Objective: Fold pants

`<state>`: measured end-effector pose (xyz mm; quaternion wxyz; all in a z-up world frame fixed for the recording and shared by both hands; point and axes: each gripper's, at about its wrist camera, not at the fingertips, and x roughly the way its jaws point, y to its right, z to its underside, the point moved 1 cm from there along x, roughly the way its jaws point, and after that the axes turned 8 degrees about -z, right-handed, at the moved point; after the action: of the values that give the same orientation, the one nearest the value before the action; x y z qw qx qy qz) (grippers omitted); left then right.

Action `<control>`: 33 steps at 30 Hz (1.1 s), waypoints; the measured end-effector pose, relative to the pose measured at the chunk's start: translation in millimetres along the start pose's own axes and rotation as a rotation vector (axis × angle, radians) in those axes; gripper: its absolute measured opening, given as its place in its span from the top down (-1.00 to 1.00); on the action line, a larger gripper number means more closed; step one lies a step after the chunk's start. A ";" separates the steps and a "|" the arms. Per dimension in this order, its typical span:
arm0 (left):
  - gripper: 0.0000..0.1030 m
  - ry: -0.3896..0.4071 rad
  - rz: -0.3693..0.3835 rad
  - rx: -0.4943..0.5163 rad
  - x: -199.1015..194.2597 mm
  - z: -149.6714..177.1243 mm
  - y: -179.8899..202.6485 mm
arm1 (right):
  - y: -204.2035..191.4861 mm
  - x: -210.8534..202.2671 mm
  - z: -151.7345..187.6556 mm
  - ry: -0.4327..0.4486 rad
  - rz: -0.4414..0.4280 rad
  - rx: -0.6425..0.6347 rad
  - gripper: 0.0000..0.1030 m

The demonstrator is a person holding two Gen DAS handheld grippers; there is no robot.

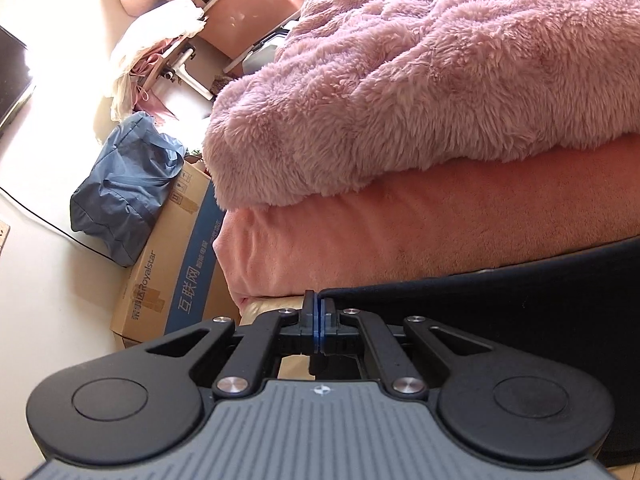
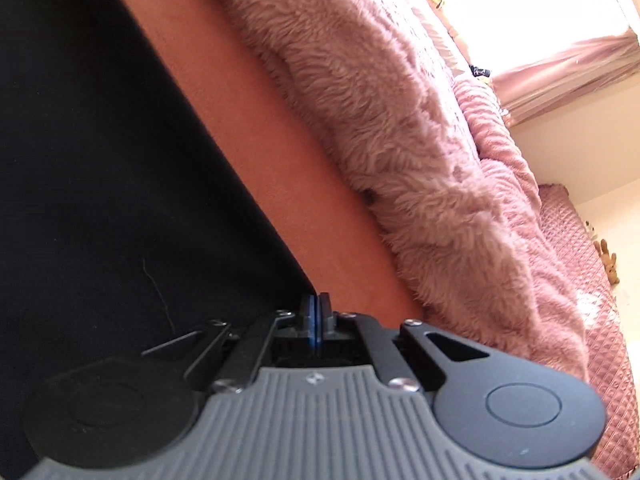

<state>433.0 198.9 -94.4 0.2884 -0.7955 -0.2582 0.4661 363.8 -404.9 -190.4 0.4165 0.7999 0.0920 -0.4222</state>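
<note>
- Left tongs (image 1: 319,312) closed, apparently pinching the dark pants' (image 1: 520,304) edge; right tongs (image 2: 315,312) likewise
- Pants beside the fluffy blanket (image 1: 420,80); folding seemingly mid-way, extent unclear

Cardboard box (image 1: 172,264) beside the bed: brown side printed "Royalstar" after Chinese characters; blue side printed "互联网", smaller characters unreadable

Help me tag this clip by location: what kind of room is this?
Most likely a bedroom: a fluffy pink blanket lies on a bed, dark pants are spread on it, and a cardboard box and blue bag sit beside it.
</note>
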 end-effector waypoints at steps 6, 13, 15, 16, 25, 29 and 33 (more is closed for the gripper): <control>0.99 -0.029 0.004 0.031 9.1 -5.0 4.7 | -1.1 -1.5 -1.2 -0.002 0.000 0.018 1.00; 0.92 -0.097 0.013 0.121 34.3 -10.9 22.3 | -1.6 2.7 -2.1 -0.007 0.006 0.029 1.00; 0.79 -0.093 0.009 0.115 40.0 -10.5 21.3 | -1.3 2.5 -2.2 -0.008 0.006 0.030 1.00; 0.67 -0.091 0.011 0.101 42.0 -10.0 18.0 | -1.4 2.3 -2.2 -0.008 0.008 0.031 1.00; 0.20 -0.022 0.265 -0.306 20.0 29.1 -71.9 | -3.8 -46.6 -15.0 0.091 0.087 0.137 0.27; 0.20 -0.091 0.433 -0.628 31.9 80.3 -109.8 | -25.8 -89.5 -21.5 0.157 -0.003 0.258 0.27; 0.20 -0.131 0.558 -0.874 51.7 122.8 -111.0 | -60.6 -113.5 -19.5 0.167 -0.082 0.365 0.27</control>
<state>330.3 338.6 -96.4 -0.2227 -0.8493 -0.2244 0.4228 274.1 -328.6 -134.9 0.2380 0.8899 0.0804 -0.3808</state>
